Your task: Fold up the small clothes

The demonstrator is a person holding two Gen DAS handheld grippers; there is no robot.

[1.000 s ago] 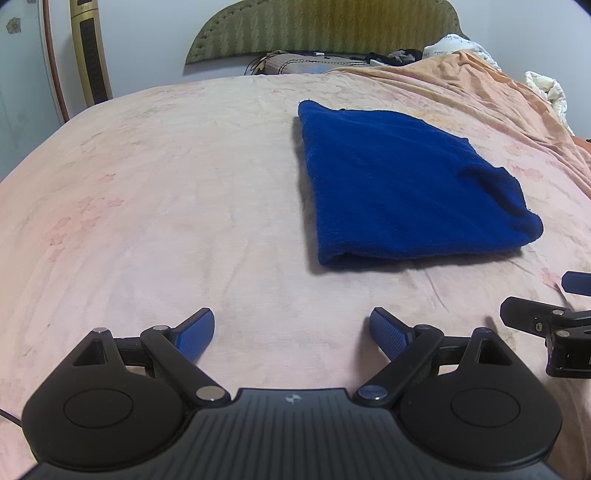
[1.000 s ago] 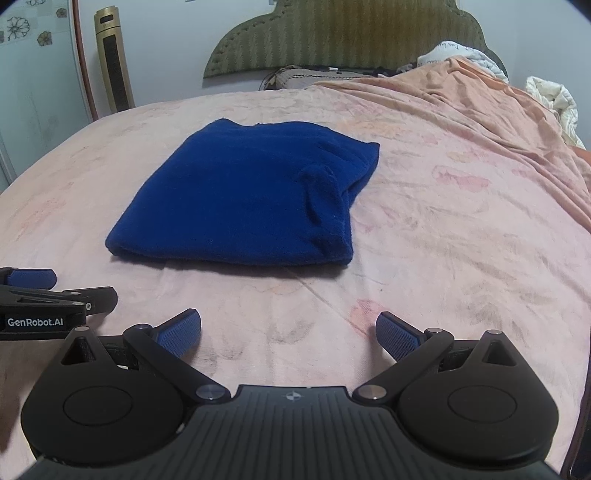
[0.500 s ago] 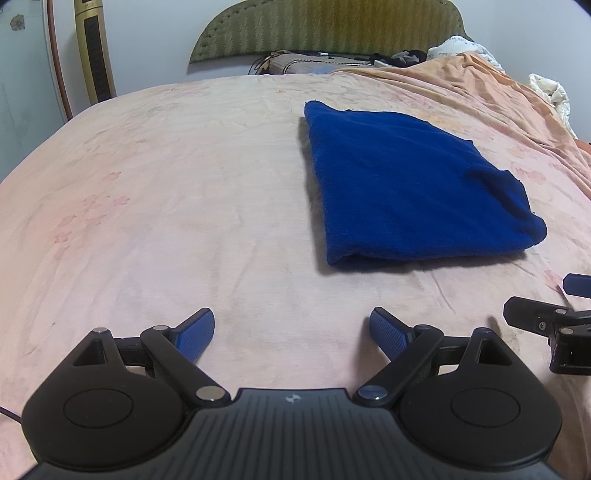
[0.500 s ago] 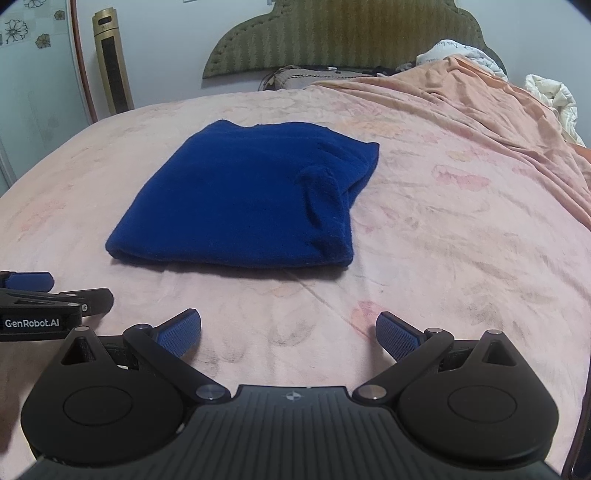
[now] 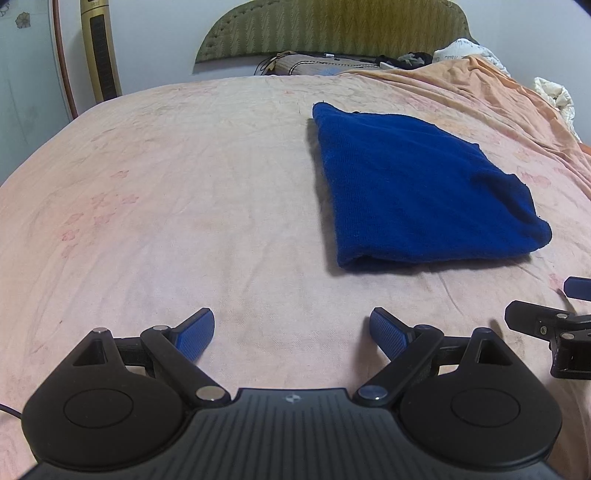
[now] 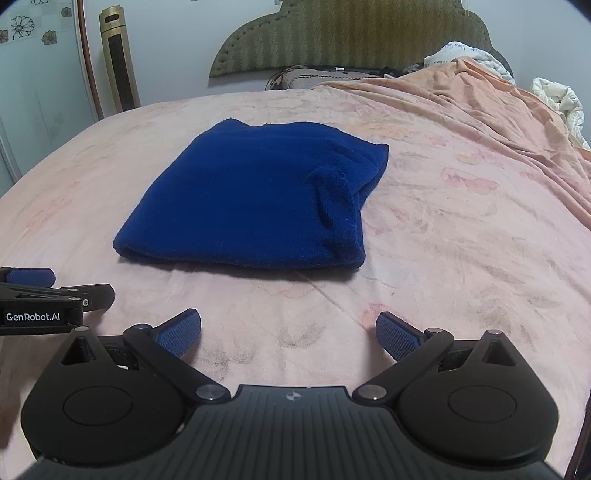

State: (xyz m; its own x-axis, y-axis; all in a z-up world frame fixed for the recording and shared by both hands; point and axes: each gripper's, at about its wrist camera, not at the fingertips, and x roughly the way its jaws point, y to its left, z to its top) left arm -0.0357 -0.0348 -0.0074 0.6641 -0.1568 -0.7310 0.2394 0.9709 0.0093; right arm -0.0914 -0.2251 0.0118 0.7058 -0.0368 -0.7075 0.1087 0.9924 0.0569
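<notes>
A dark blue garment (image 5: 417, 192) lies folded into a flat rectangle on the pink bedsheet (image 5: 184, 184); in the right wrist view it (image 6: 255, 199) lies straight ahead. My left gripper (image 5: 291, 332) is open and empty, held low over the sheet, short of the garment and to its left. My right gripper (image 6: 288, 332) is open and empty, just short of the garment's near edge. Each gripper shows at the edge of the other's view: the right one (image 5: 546, 325) and the left one (image 6: 48, 299).
A green padded headboard (image 6: 351, 33) and a pillow (image 6: 306, 77) are at the far end. An orange blanket (image 6: 480, 107) is bunched on the right with white bedding (image 6: 561, 103) behind it. A gold tower appliance (image 6: 118, 59) stands at the far left.
Both grippers have drifted very slightly back from the garment. The jaws stay open and the garment has not moved.
</notes>
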